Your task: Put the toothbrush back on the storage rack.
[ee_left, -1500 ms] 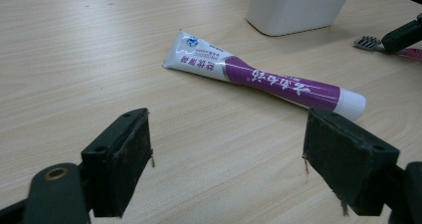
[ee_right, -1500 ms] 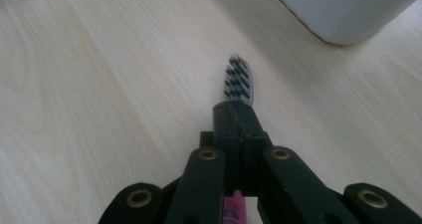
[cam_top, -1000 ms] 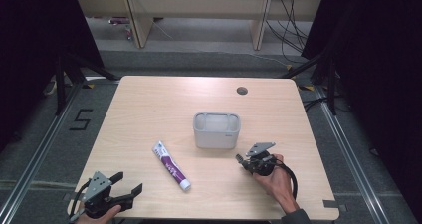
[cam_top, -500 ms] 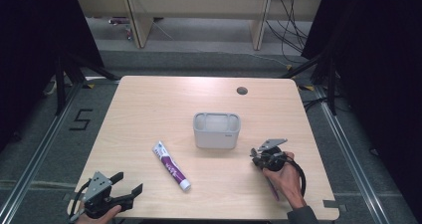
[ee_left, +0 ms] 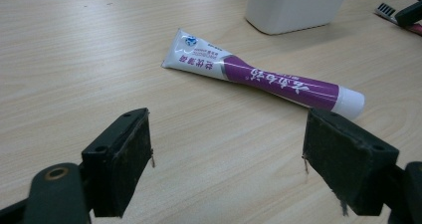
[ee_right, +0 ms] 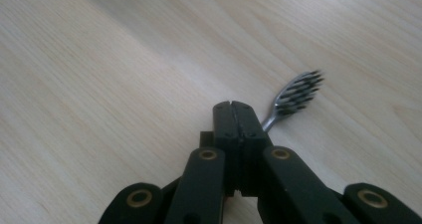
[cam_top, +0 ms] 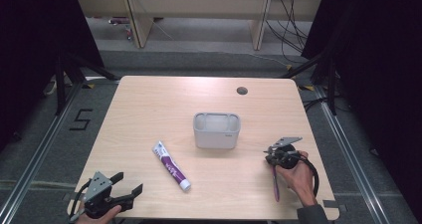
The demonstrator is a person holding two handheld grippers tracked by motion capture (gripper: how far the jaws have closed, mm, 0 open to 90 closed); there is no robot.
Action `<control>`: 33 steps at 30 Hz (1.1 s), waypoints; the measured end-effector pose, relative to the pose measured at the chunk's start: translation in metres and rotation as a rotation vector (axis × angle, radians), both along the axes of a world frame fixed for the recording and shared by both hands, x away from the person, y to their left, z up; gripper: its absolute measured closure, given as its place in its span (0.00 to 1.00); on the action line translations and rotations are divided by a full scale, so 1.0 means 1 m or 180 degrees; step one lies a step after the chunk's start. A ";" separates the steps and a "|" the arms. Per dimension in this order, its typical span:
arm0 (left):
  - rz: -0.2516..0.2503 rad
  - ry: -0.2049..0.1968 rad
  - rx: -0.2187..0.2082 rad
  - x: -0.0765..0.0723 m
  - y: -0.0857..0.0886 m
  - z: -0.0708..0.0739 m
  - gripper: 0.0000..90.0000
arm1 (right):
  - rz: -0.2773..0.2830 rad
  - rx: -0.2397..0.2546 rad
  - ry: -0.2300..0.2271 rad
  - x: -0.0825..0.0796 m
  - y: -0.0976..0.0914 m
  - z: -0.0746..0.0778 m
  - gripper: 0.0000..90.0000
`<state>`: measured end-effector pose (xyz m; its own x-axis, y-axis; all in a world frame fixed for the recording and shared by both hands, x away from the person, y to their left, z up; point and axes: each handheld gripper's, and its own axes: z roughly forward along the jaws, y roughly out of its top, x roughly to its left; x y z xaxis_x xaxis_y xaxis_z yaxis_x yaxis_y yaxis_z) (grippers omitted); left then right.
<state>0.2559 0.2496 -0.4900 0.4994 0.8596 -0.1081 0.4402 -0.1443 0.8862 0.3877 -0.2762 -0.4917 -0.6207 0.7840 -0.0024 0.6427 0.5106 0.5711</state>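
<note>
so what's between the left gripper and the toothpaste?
Nothing. In the left gripper view, only bare table lies between the open left gripper and the toothpaste; the high view agrees.

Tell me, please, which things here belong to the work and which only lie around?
Likely the job: toothbrush at the shut right gripper, toothpaste tube, white cup.
Just there: table's cable hole, floor mark "5", cables behind.
</note>
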 end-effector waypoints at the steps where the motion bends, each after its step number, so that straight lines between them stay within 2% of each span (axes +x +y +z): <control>1: -0.0033 -0.0036 0.0010 0.001 0.000 0.000 0.21 | -0.0012 -0.0004 -0.0004 0.000 -0.002 0.000 1.00; 2: -0.0057 -0.0064 0.0005 0.002 0.001 0.000 0.21 | 0.0002 -0.0046 0.0015 0.000 -0.005 0.000 1.00; 3: -0.0053 -0.0061 0.0002 0.002 0.001 0.000 0.21 | -0.0041 -0.0004 -0.0018 -0.001 -0.007 -0.002 1.00; 8: -0.0042 -0.0048 0.0014 0.001 0.001 0.000 0.21 | -0.0102 -0.0047 0.0052 -0.006 -0.019 0.001 1.00; 10: -0.0044 -0.0052 0.0010 0.001 0.001 0.000 0.21 | -0.0152 -0.0017 0.0019 -0.007 -0.023 0.001 1.00; 12: -0.0043 -0.0052 0.0015 0.001 0.001 0.000 0.21 | -0.0139 -0.0058 0.0027 -0.009 -0.027 0.002 1.00; 13: -0.0040 -0.0051 0.0016 0.001 0.001 0.000 0.21 | -0.0182 -0.0039 0.0063 -0.010 -0.029 0.002 1.00; 15: -0.0038 -0.0049 0.0014 0.001 0.001 0.000 0.21 | -0.0214 -0.0010 0.0023 -0.012 -0.032 0.001 1.00; 17: -0.0044 -0.0057 0.0015 0.001 0.001 0.000 0.21 | -0.0245 -0.0026 0.0070 -0.014 -0.038 0.003 1.00; 18: -0.0039 -0.0054 0.0014 0.001 0.001 0.000 0.21 | -0.0258 0.0007 0.0010 -0.015 -0.040 0.001 1.00; 19: -0.0037 -0.0050 0.0017 0.001 0.001 0.000 0.21 | -0.0319 0.0021 0.0080 -0.017 -0.040 0.004 1.00; 21: -0.0046 -0.0059 0.0016 0.001 0.001 0.000 0.21 | -0.0268 -0.0018 0.0036 -0.018 -0.047 0.005 1.00; 23: -0.0051 -0.0066 0.0009 0.002 0.000 0.000 0.21 | -0.0343 0.0051 0.0033 -0.021 -0.048 0.004 1.00; 27: -0.0032 -0.0046 0.0020 0.001 0.001 0.000 0.21 | -0.0352 0.0049 0.0021 -0.024 -0.052 0.004 1.00; 28: -0.0046 -0.0059 0.0022 0.001 0.001 0.000 0.21 | -0.0318 0.0037 -0.0036 -0.024 -0.053 0.004 1.00; 29: -0.0051 -0.0065 0.0019 0.001 0.001 0.000 0.21 | -0.0362 0.0066 0.0017 -0.025 -0.052 0.007 0.99; 31: 0.0005 -0.0010 0.0018 -0.001 0.000 0.001 0.21 | -0.0379 0.0105 -0.0058 -0.027 -0.050 0.011 0.96; 32: -0.0030 -0.0044 0.0029 0.001 0.001 0.000 0.21 | -0.0341 0.0049 -0.0055 -0.028 -0.050 0.015 0.94; 33: -0.0043 -0.0061 0.0021 0.001 0.001 0.000 0.21 | -0.0405 0.0074 0.0018 -0.030 -0.048 0.018 0.91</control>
